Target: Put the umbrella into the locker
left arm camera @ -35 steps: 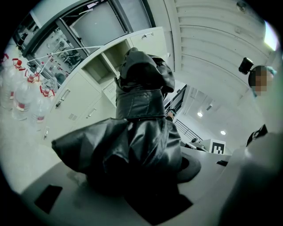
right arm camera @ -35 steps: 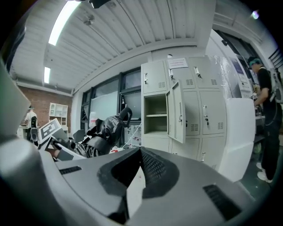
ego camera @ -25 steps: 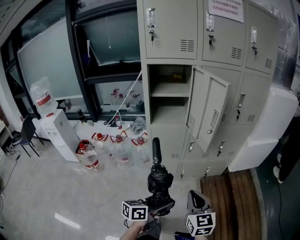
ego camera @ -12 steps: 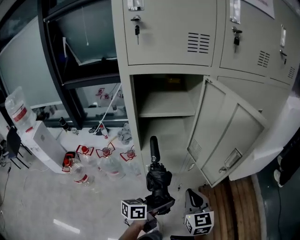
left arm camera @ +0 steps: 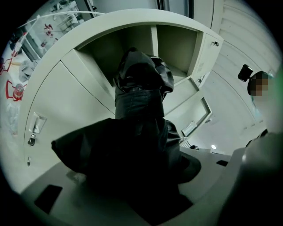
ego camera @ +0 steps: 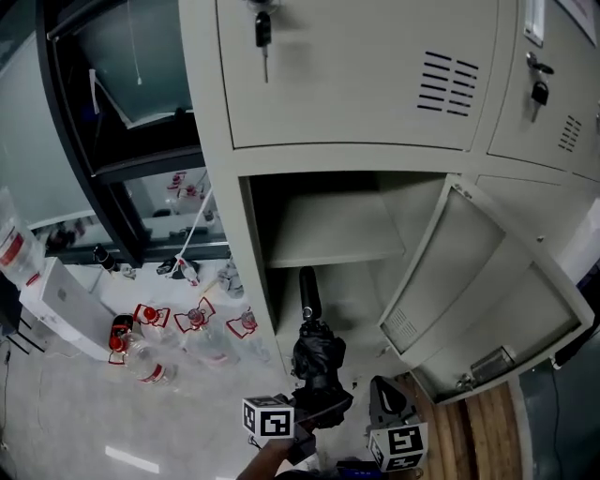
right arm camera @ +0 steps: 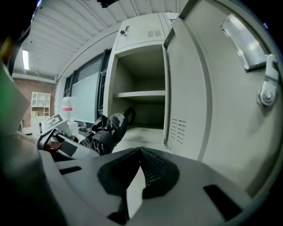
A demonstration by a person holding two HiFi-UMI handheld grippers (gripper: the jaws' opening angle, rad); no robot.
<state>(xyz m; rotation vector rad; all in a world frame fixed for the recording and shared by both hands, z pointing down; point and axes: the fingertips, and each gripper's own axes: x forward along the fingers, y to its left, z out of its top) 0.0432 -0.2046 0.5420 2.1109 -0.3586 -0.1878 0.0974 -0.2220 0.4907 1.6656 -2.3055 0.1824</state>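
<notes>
A folded black umbrella (ego camera: 315,352) points up and forward, its handle (ego camera: 308,292) at the mouth of the open locker (ego camera: 328,230). My left gripper (ego camera: 314,412) is shut on the umbrella's bunched fabric (left arm camera: 141,145), which fills the left gripper view. The umbrella (right arm camera: 108,128) also shows in the right gripper view, in front of the locker compartment (right arm camera: 141,95). My right gripper (ego camera: 389,405) is low beside the left one, shut with nothing between its pads (right arm camera: 148,170). The locker door (ego camera: 487,291) hangs open to the right.
A shelf (ego camera: 333,230) splits the open compartment. Shut lockers with keys (ego camera: 262,28) sit above. Water bottles (ego camera: 192,323) and a white dispenser (ego camera: 61,300) stand on the floor at the left by a dark window frame (ego camera: 103,141). Wooden flooring (ego camera: 469,431) lies at the lower right.
The view has closed in on the locker, which now looks much larger. The umbrella handle has reached the compartment's mouth. Both grippers keep their hold and position in the view.
</notes>
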